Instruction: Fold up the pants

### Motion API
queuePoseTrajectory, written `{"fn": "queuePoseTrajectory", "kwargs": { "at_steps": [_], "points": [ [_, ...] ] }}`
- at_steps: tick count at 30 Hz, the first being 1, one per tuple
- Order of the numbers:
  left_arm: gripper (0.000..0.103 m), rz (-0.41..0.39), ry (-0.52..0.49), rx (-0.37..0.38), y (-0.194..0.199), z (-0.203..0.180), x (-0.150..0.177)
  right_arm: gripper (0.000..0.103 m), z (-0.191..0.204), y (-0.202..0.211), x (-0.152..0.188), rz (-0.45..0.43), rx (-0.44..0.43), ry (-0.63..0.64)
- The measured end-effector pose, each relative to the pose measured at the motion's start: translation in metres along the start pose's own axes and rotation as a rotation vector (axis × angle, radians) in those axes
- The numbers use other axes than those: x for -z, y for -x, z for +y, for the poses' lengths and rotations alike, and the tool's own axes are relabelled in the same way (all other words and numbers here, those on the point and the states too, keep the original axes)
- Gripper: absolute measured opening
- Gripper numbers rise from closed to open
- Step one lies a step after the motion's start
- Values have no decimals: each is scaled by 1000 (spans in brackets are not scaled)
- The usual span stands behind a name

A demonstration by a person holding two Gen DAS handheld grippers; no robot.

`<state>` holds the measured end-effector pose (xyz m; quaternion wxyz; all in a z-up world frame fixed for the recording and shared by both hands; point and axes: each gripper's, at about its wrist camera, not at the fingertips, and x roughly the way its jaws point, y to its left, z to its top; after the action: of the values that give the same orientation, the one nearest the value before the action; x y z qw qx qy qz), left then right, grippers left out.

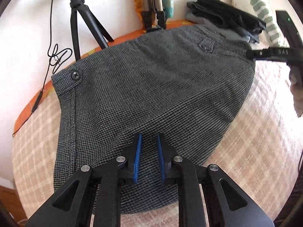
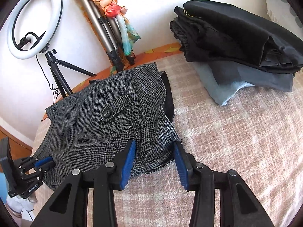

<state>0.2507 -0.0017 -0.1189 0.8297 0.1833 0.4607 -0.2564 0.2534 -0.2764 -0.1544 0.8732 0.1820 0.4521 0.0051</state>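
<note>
Loosely folded, the grey houndstooth pants (image 1: pixel 151 94) lie on a bed with a beige checked cover (image 2: pixel 236 141).

Both hand-held grippers stand with jaws apart, gripping nothing: the left hand-held gripper (image 1: pixel 149 157) hovers over the pants' near edge, its ribbed blue pads (image 1: pixel 137 157) flanking woven cloth; the right hand-held gripper (image 2: pixel 154 162) straddles the pants' coarse-weave corner, and its body reads "GenRobot.AI" only on the left unit seen from there. On the pants, a black four-hole button (image 2: pixel 106 113) closes a pocket flap. Beyond the pants rest a stack of black and grey folded clothes (image 2: pixel 236 37), a round white ring light (image 2: pixel 34 24) on a black tripod, and a silver tripod (image 2: pixel 102 28).
</note>
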Motion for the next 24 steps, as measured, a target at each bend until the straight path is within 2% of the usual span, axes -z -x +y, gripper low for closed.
{"fn": "queuePoseTrajectory", "kwargs": {
  "at_steps": [1,3,7,10,15,19,20,21,22,24],
  "points": [
    [15,-23,-1,11,6,-4,-3,69,1,2,1,-1,8,0],
    [15,-55,-29,14,16,-17,-15,78,0,5,4,-9,10,-34],
    [16,-67,-66,25,9,-40,-30,77,-3,9,10,-4,13,-94],
    [16,-36,-108,11,-8,-52,-37,77,-15,16,20,-14,6,-185],
    [16,27,-80,38,-36,-51,-34,77,-23,-6,27,55,-138,-262],
    [16,-3,-74,47,-19,-46,-35,77,-13,-16,17,-14,-164,-269],
    [16,-22,-64,42,-10,-42,-35,75,-11,-19,14,-22,-177,-273],
    [18,-36,-54,28,-1,-35,-35,63,-9,-22,12,-28,-185,-275],
    [22,-52,-45,5,9,-27,-32,45,-6,-27,10,-31,-170,-271],
    [24,-71,-34,-69,25,-10,-24,34,-2,-31,7,-47,-125,-244]
  ]
}}
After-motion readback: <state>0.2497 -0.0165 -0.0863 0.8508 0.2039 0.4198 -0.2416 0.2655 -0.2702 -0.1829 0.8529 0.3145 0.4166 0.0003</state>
